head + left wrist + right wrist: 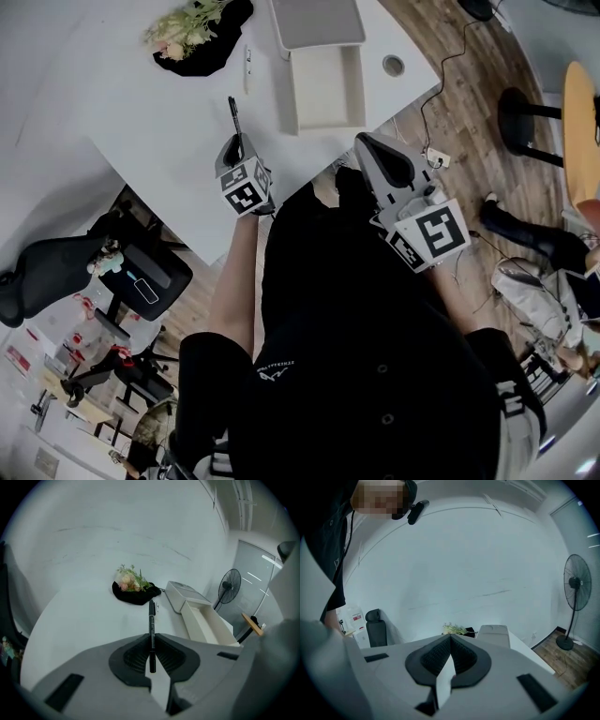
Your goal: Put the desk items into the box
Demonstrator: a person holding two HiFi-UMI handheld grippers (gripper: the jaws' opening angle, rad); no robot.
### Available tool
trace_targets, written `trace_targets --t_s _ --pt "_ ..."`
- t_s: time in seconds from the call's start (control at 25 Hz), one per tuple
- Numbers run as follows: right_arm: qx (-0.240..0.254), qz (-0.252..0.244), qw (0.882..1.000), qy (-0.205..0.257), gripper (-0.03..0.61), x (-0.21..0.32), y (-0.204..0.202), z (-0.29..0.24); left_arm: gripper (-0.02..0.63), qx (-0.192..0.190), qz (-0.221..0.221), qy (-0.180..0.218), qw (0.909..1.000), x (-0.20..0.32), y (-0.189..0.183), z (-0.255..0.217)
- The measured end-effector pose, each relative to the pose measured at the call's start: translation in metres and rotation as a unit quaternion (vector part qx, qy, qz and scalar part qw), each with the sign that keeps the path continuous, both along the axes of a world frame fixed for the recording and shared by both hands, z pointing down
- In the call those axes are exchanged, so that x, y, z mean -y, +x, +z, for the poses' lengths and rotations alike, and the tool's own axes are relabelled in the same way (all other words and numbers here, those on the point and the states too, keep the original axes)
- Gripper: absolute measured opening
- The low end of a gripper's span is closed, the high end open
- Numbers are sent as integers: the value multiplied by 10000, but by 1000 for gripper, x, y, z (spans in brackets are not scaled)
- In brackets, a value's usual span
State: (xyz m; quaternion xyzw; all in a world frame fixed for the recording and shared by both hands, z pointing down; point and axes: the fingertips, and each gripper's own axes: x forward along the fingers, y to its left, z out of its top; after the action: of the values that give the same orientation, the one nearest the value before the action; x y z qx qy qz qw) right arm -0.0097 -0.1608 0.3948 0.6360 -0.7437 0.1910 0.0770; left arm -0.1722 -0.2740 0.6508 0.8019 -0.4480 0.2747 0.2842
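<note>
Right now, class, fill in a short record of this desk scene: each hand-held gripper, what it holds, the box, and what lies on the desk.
Left hand-held gripper: shut on thin black marker pen, above white desk
Right hand-held gripper: shut, nothing between jaws, near desk edge
Open white rectangular box: looks empty
Lying on desk: pale flower bunch in black wrap; small white stick-shaped item

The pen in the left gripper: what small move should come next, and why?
Probably swing the left gripper rightward over the open box: its jaws are shut on the pen, and the box lies just to the right, with room inside.
</note>
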Motion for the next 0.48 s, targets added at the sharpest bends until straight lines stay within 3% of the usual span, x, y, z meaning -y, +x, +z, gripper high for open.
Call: trace_targets --t_s 0.48 --pt "200 -559 9979 276 -2 -22 14 -13 43 -617 -124 1199 9908 -18 23 -130"
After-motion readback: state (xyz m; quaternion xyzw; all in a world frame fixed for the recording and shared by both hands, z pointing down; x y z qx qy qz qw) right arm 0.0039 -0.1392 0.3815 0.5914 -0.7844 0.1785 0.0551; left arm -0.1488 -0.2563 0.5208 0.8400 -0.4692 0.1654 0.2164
